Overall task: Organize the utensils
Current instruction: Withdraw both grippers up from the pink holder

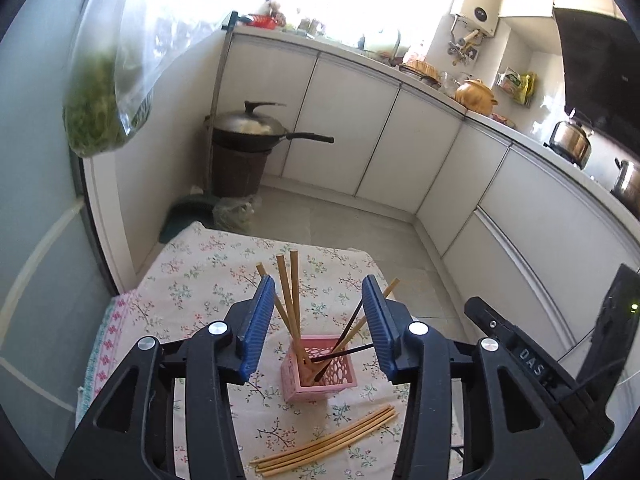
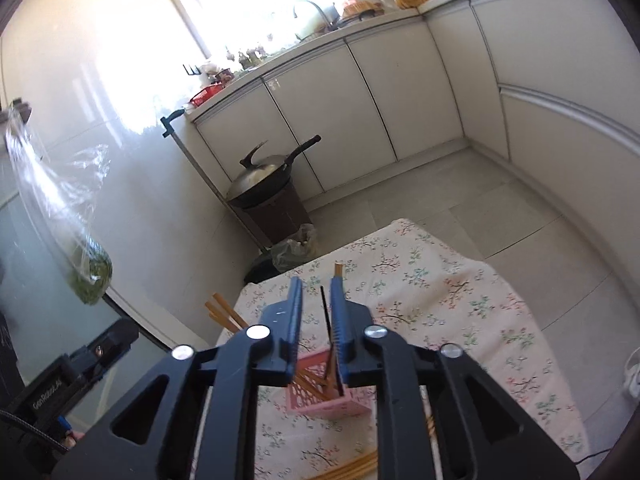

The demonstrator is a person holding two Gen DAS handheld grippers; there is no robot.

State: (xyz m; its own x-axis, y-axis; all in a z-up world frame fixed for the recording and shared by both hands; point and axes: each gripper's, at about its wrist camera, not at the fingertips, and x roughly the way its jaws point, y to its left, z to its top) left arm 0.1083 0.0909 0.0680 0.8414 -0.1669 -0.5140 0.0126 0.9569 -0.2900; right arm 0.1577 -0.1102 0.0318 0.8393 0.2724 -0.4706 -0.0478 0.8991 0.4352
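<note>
mid-way through loading chopsticks into the pink perforated holder [image 1: 318,364], standing upright on the floral-clothed surface [image 1: 192,280] near its front edge. several wooden chopsticks [image 1: 294,296] already leaning in the holder, plus a dark chopstick [image 1: 344,352] resting across its rim.

left hand-held gripper [image 1: 318,320] hanging above and just behind the holder, blue pads well apart, nothing pressed between them; standing sticks only appear in the gap from this angle. right hand-held gripper [image 2: 318,320] poised over the same holder, pads close together but with a visible slit; a thin dark chopstick [image 2: 326,320] upright in that slit, seemingly hugging the right pad; cannot tell for sure whether still pinched or already released, though a gap shows on its left side, so judged loose.

a bundle of loose wooden chopsticks [image 1: 328,440] lying flat on the cloth in front of the holder, near but apart from it, not yet sorted.

likely step: dropping off the dark stick. next move calls for lifting clear without snagging the leaning sticks or tipping the light holder, then lowering onto the flat bundle, closing on one or two, and tilting them upright before insertion.
</note>
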